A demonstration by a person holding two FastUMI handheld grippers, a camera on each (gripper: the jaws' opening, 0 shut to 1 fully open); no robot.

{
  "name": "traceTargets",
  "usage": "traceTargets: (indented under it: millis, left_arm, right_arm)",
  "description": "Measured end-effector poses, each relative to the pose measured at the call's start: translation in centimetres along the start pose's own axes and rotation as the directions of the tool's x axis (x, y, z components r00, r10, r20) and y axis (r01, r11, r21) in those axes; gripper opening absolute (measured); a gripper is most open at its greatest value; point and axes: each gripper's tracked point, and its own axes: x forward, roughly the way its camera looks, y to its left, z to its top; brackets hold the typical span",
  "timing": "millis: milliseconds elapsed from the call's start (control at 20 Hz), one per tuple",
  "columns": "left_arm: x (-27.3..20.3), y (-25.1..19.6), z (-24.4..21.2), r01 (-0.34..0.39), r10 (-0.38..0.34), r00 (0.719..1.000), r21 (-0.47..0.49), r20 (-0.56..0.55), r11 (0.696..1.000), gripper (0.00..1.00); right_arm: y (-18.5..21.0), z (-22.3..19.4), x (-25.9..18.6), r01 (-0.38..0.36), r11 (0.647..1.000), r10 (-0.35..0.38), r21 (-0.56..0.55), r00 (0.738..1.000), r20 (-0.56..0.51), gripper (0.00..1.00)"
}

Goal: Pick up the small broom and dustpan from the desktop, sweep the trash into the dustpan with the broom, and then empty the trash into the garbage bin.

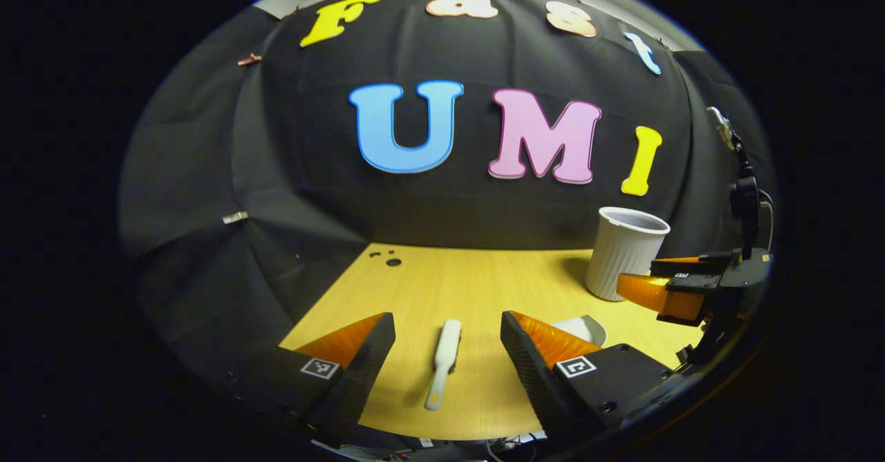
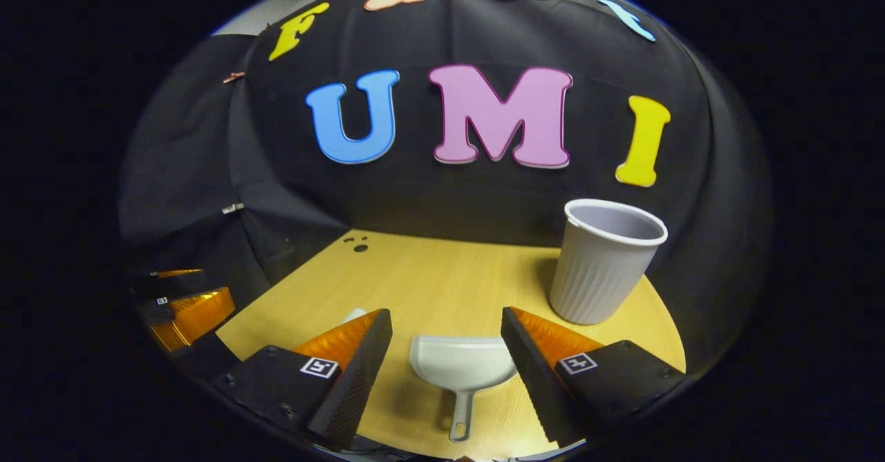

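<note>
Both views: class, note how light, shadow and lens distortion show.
Left gripper view: table edge bows, bin leans, shadow left of broom. Right gripper view: dustpan sharp, shadow left of its handle; bin shades table at left.

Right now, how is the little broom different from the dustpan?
The broom is a long thin stick shape, while the dustpan has a wide scoop with a short handle. The broom lies between the open fingers of the left gripper; the dustpan lies between the open fingers of the right gripper. Both are white, lie flat on the wooden desktop, and are not gripped yet.
</note>
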Motion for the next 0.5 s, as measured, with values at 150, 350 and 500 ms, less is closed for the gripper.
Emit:
traceTargets:
  millis: [150, 350, 500]
  left_arm:
    - [-3.4, -0.3, 0.9, -0.019, 0.019, 0.998, 0.004, 0.064, 1.000, 0.98]
    - [-5.3, -1.0, 1.1, -0.019, 0.017, 0.997, 0.014, 0.080, 1.000, 0.98]
    - [-6.1, -1.2, 0.4, -0.015, 0.015, 0.997, 0.000, 0.074, 1.000, 0.98]
  right_arm:
    - [1.3, 1.2, -2.4, -0.034, 0.999, 0.036, -0.025, 0.998, 0.058, 0.99]
    - [2.5, -0.2, -4.2, -0.054, 0.997, 0.057, -0.054, 0.997, 0.043, 0.99]
    - [2.0, -0.8, -4.1, -0.037, 0.998, 0.038, -0.049, 0.999, 0.021, 1.00]
